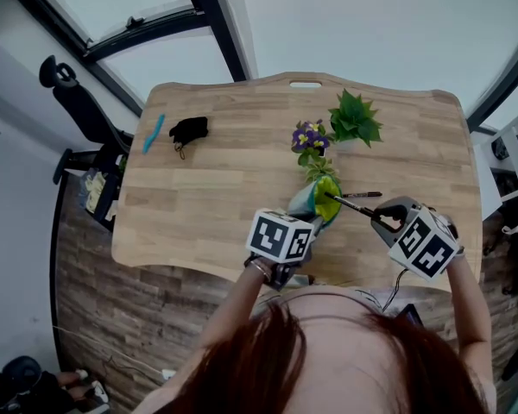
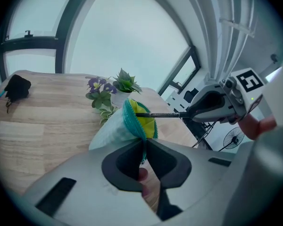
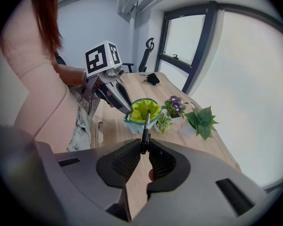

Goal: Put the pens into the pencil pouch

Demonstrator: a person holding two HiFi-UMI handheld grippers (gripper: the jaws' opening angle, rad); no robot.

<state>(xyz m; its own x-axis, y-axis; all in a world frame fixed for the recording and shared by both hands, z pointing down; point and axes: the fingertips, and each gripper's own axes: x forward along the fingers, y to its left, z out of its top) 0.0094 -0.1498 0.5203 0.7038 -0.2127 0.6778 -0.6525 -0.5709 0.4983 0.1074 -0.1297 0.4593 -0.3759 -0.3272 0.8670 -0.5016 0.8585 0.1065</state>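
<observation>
One black pen (image 3: 145,128) is pinched by its rear end between the jaws of the right gripper (image 3: 142,150), which are closed on it. Its tip reaches the open mouth of the pencil pouch (image 3: 140,111), over the yellow-green lining, though I cannot tell whether it has passed the rim. The pouch is held up at its mouth end and tilted towards the pen, its pale body sloping down towards the table (image 1: 207,197). Whether that body rests on the wood is hidden behind the grippers.

The left gripper (image 2: 144,144) has its jaws nearly together, clamped on the teal zip edge of the pouch. The fabric below the pinch is out of sight.

A second dark pen (image 1: 363,194) lies on the table just beside the pouch, on the right gripper's side, and shows only in the head view. Just beyond the pouch stand a small leafy plant (image 1: 319,169), a purple-flowered plant (image 1: 309,136) and a green plant (image 1: 356,117).

Well apart from the pouch, near the far left corner, lie a slim blue stick (image 1: 154,133), too small to tell whether it is a pen, and a black bundle (image 1: 190,129) I cannot identify. An office chair (image 1: 73,97) stands off that side of the table. The person's hair (image 1: 268,360) covers the table's near edge.
</observation>
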